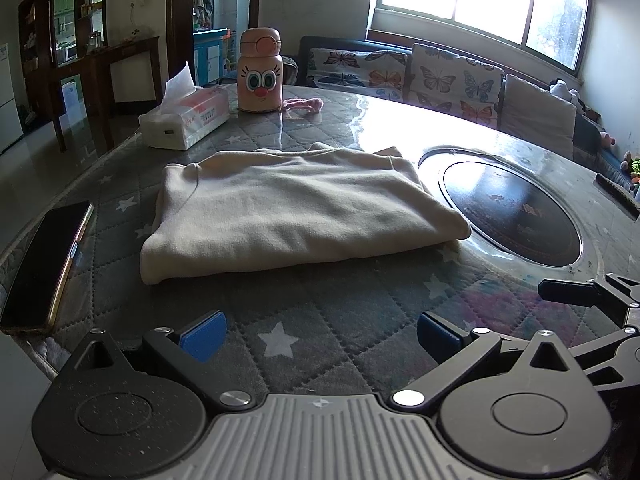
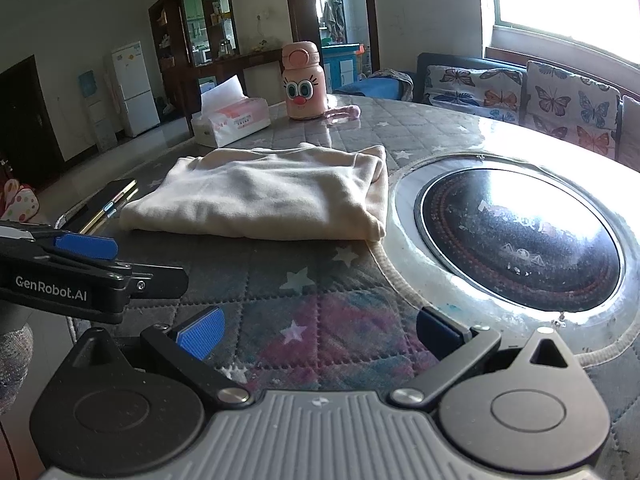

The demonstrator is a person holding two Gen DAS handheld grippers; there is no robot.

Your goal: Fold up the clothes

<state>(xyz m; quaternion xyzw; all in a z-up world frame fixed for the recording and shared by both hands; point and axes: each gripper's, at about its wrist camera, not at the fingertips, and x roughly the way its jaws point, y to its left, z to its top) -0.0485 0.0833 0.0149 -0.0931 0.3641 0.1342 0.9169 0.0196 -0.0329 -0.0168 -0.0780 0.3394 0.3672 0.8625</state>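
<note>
The cream garment (image 1: 296, 216) lies folded into a flat rectangle on the quilted table (image 1: 320, 320), between the phone (image 1: 44, 268) and the round glass inset (image 1: 516, 216). The left tool (image 1: 318, 334) and the right tool (image 2: 320, 332) both sit near the table's edge, fingers spread, gripping nothing, apart from the garment.

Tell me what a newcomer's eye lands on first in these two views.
First, the cream garment, folded into a neat rectangle at the middle of the quilted star-print table. Behind it stands a pink bottle with a cartoon face, a tissue box to its left. Right of the garment, a glossy dark round inset catches the window glare; both tools, left and right, hover open and empty.
</note>
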